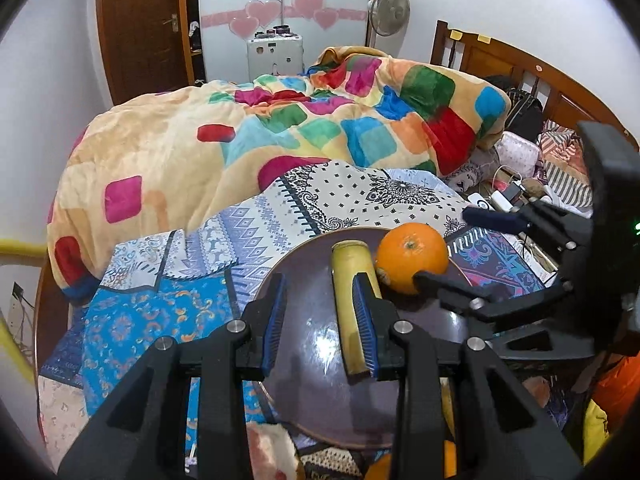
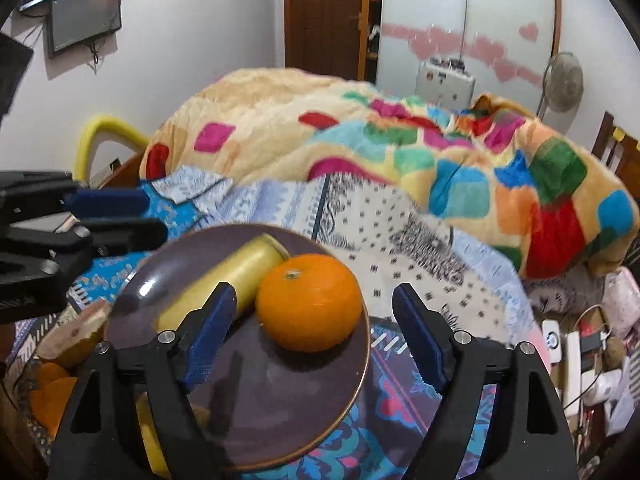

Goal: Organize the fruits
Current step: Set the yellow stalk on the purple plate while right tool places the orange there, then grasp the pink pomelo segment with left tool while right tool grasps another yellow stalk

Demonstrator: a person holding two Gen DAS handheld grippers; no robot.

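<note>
Right hand-held gripper (image 2: 312, 336) stands with its jaws wide, the blue pads on either side of the orange (image 2: 310, 302) but clear of its skin, so nothing is held. Left hand-held gripper (image 1: 320, 316) hovers over the dark plate (image 1: 304, 368) with its jaws partly apart; the banana piece (image 1: 352, 280) lies just beside its right pad, and whether that pad touches the peel I cannot tell. No fruit sits between its pads.

Both fruits rest on the plate, which sits on the patterned sheet (image 1: 168, 312) of the bed. The orange is toward the plate's far right rim, touching the banana piece, which runs from the plate's far edge back toward its middle. More fruit, including a cut pale piece (image 2: 76, 336) and some orange ones, lies off the plate's near left edge.

To my eye the orange will be firm, fairly light and round, with a slightly slick rind, so it could roll on the glossy plate; a grip across its widest middle looks safest. The banana piece seems soft and easily bruised, best taken gently across its midsection, with little squeeze.
</note>
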